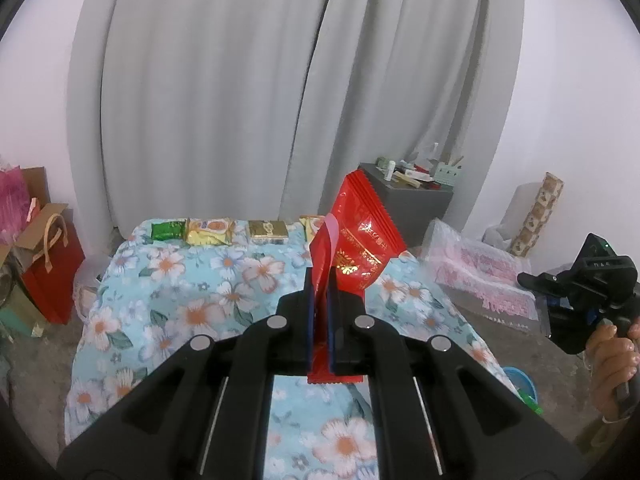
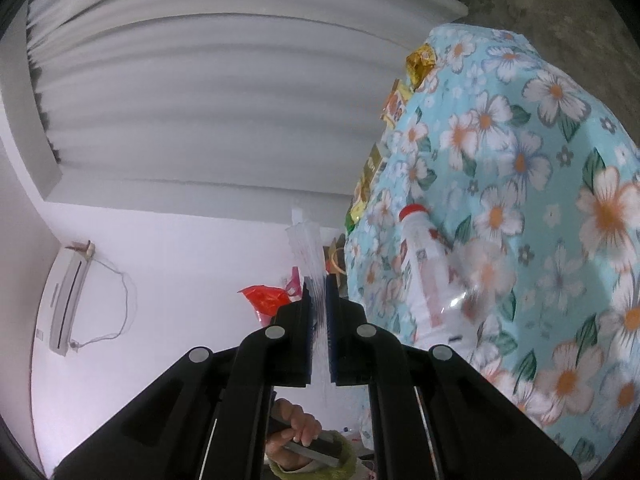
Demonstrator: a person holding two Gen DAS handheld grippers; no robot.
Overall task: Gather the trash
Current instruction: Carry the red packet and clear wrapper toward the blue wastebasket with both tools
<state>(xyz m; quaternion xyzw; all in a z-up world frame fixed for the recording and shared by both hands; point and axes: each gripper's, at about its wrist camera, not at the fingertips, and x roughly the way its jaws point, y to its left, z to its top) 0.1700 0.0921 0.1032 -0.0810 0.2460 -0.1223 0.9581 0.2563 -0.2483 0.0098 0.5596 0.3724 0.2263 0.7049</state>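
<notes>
left claw (image 1: 320, 280) level-ish — pinches red wrapper (image 1: 360, 240) | right claw (image 2: 319, 292) rolled sideways — pinches clear bag (image 2: 308, 248)

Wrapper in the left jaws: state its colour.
Red wrapper with gold print; left wrist view.

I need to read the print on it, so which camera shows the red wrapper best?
The left wrist view: the red wrapper stands upright, clamped in the left gripper, gold print facing the camera. The right wrist view shows only a small crumpled red bit beside its fingers.
</notes>
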